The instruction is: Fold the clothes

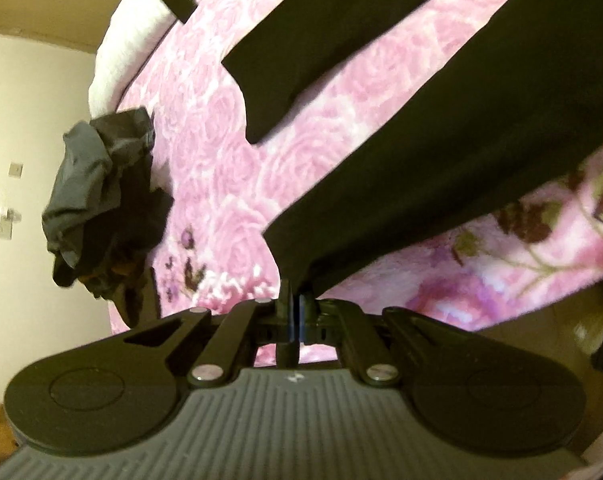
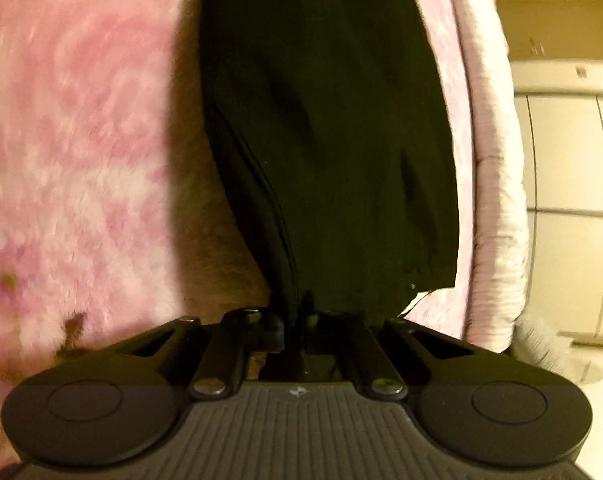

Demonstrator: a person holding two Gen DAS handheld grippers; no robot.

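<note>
Left gripper, lower centre of the left wrist view: fingers drawn together, pinching the near edge of the black garment. Cloth runs from the pinch point up toward the upper right of the frame as a broad dark band. A second dark strip, a sleeve or leg of the same garment as far as can be told, lies parallel above it, with its squared end toward the frame's centre left.

Garment lies on a pink rose-patterned blanket covering a bed. Crumpled grey and dark clothes sit in a heap at the blanket's left edge, apart from the black garment. Small black rectangular object rests near the blanket's upper left border, beside a white edge.

Right gripper, lower centre of the right wrist view: fingers closed together on the black garment, which fills the middle of the frame and rises to the top edge. Seam visible down its left side. Pink blanket at left, blurred. White bed edge at right, with pale cabinet doors beyond it.
</note>
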